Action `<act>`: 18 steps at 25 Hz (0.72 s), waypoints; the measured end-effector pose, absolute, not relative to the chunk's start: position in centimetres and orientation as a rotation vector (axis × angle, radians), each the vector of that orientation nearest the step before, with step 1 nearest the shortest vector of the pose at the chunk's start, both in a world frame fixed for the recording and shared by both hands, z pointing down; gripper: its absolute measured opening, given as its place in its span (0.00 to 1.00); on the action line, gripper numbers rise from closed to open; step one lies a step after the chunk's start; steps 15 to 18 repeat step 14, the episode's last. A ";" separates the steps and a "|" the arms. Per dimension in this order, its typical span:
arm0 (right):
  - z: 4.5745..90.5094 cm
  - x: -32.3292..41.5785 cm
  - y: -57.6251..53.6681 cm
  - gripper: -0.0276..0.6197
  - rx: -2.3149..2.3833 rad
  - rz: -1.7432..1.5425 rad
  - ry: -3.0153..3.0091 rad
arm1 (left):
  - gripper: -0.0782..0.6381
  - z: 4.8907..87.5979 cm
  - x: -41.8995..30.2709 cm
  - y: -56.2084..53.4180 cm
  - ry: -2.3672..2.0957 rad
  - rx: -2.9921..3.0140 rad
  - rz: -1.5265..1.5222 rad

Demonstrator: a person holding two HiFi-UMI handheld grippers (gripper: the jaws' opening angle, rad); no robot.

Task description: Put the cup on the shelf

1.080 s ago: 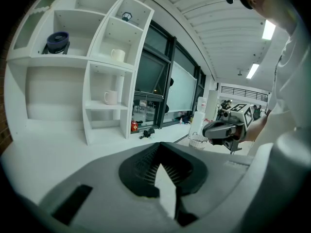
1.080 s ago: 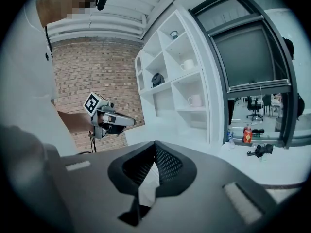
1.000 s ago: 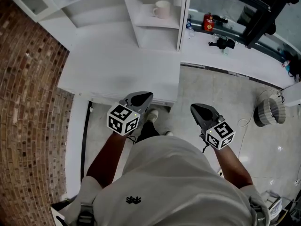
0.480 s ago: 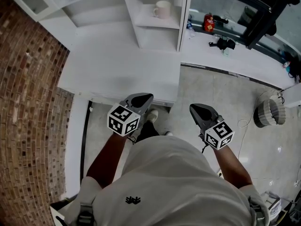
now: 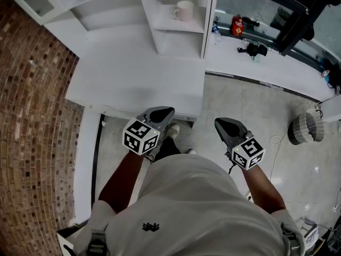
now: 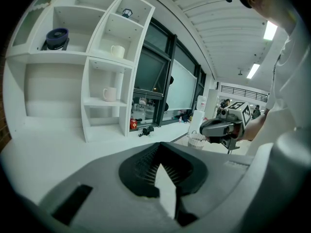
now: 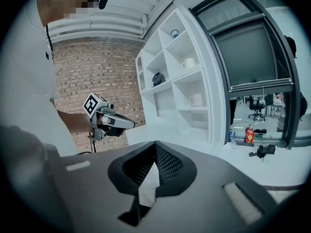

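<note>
A white cup (image 5: 184, 10) stands upright in a compartment of the white shelf unit (image 5: 209, 15); the same cup (image 6: 110, 94) (image 7: 196, 100) shows in both gripper views. A second cup (image 6: 117, 51) sits one compartment higher. My left gripper (image 5: 161, 113) hovers at the near edge of the white counter (image 5: 133, 73), its jaws shut with nothing between them. My right gripper (image 5: 226, 126) hangs over the floor beside it, also shut and empty. Both are far from the cup.
A ledge by the window carries a red item (image 5: 236, 24) and a black object (image 5: 253, 49). A ribbed basket (image 5: 305, 126) stands on the tiled floor at the right. A brick wall (image 5: 32, 116) runs along the left. A dark round object (image 6: 57, 38) sits on an upper shelf.
</note>
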State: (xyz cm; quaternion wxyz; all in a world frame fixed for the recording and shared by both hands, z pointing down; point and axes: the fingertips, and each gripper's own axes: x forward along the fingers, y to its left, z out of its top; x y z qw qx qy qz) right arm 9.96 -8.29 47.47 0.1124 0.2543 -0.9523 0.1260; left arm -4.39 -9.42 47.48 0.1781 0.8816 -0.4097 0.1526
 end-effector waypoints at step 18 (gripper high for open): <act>47.6 9.8 -9.5 0.06 0.729 0.373 -2.800 | 0.12 47.7 -4.5 -10.9 -1.160 2.484 0.439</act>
